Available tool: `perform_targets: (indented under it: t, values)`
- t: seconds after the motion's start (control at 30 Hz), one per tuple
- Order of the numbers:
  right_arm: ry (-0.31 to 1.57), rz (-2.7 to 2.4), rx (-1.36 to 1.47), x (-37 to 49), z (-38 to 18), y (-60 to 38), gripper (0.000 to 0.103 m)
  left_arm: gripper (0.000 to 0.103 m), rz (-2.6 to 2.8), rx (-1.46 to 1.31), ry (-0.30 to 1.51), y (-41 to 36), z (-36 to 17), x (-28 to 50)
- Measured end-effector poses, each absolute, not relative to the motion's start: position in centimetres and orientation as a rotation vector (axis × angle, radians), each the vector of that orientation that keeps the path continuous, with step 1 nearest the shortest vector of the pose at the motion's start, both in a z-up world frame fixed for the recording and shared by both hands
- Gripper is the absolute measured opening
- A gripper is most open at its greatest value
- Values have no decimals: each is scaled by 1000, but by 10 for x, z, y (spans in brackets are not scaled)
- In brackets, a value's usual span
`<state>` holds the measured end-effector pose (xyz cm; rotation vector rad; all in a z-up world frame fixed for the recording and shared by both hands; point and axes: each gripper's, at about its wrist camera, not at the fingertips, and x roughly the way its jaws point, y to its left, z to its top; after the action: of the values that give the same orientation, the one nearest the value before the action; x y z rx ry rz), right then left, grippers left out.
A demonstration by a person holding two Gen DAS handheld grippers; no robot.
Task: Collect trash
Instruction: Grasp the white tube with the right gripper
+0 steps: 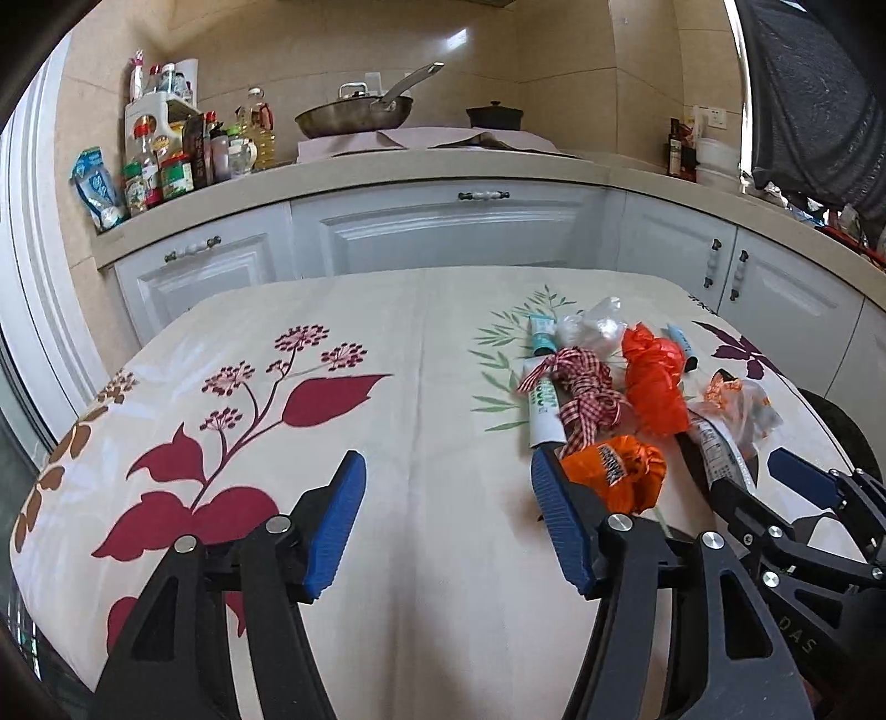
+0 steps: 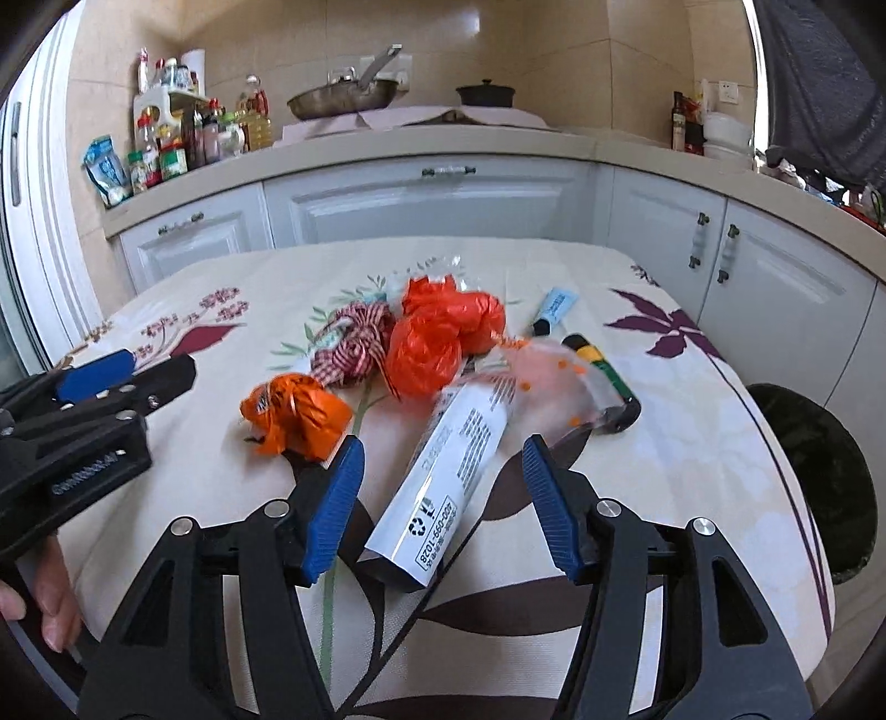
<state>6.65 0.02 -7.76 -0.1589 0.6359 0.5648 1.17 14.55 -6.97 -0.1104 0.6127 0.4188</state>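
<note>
Beige tiled walls (image 1: 565,50) — white cabinets (image 1: 443,232), floral tablecloth (image 1: 277,399).

On the floral tablecloth: two crumpled orange plastic bags (image 2: 443,332), one orange foil wrapper (image 2: 296,412), one red gingham ribbon (image 2: 354,346), four tubes.

A frying pan (image 1: 354,115) and condiment bottles (image 1: 166,160) stand on the counter (image 1: 387,171).

White tube (image 2: 437,476): recycling sign, upside-down "400-099-1028".
</note>
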Motion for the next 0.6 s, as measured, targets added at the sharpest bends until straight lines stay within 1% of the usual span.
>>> perform_targets:
  t: [0.03, 0.1, 0.13, 0.17, 0.33, 0.4, 0.5, 0.6]
  values:
    - [641, 565, -162, 67, -79, 1, 55, 62, 416, -117, 616, 147, -71, 11]
    - [651, 569, -170, 67, -81, 3, 44, 62, 413, -120, 620, 148, -72, 10]
    - [657, 574, -173, 67, -82, 3, 40, 62, 411, -122, 621, 148, -73, 10]
    - [663, 578, -176, 67, -83, 4, 33, 62, 409, -124, 623, 148, -73, 10]
    - [657, 591, -180, 65, -84, 2, 25, 62, 389, -124, 628, 142, -75, 12]
    - [650, 598, -186, 63, -82, 2, 20, 62, 383, -117, 629, 138, -75, 12]
    - [639, 608, -190, 61, -81, -1, 15, 62, 374, -110, 634, 131, -76, 15]
    - [631, 614, -185, 60, -79, -5, 12, 62, 363, -101, 638, 124, -76, 17]
